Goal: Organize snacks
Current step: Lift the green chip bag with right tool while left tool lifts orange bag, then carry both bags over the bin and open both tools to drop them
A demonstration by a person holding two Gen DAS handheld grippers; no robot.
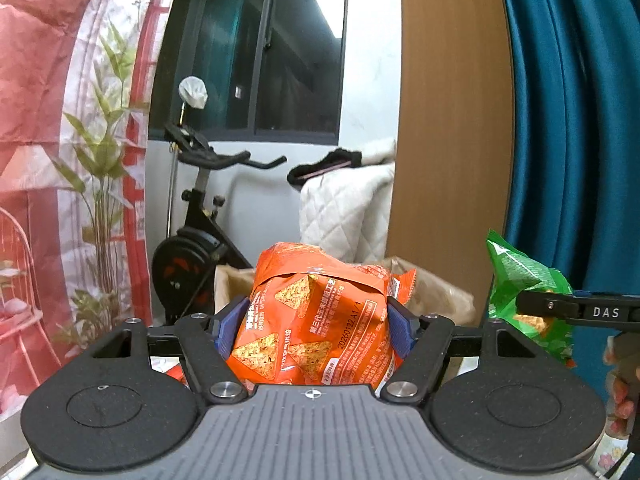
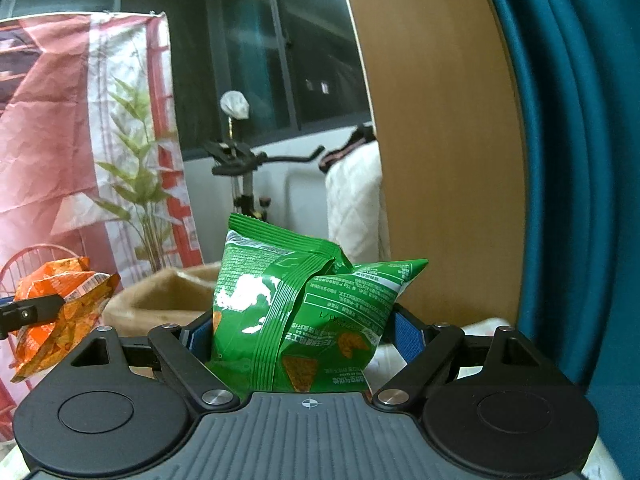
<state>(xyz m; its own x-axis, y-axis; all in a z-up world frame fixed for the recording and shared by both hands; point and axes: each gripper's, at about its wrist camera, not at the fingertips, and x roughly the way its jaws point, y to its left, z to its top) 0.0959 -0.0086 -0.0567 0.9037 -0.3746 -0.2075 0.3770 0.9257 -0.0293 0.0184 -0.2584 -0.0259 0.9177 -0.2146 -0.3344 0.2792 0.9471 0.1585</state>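
Observation:
My left gripper (image 1: 314, 326) is shut on an orange chip bag (image 1: 316, 320) and holds it up in the air, above a brown paper bag (image 1: 436, 296) behind it. My right gripper (image 2: 306, 330) is shut on a green chip bag (image 2: 296, 312), also raised, in front of the same brown paper bag (image 2: 160, 296). The green bag shows at the right of the left wrist view (image 1: 520, 280) and the orange bag at the left of the right wrist view (image 2: 60, 308).
A wooden panel (image 1: 448, 120) and a blue curtain (image 1: 576, 120) stand at the right. An exercise bike (image 1: 200, 240), a white quilted cover (image 1: 344, 208) and a red and white printed backdrop (image 1: 60, 160) stand behind.

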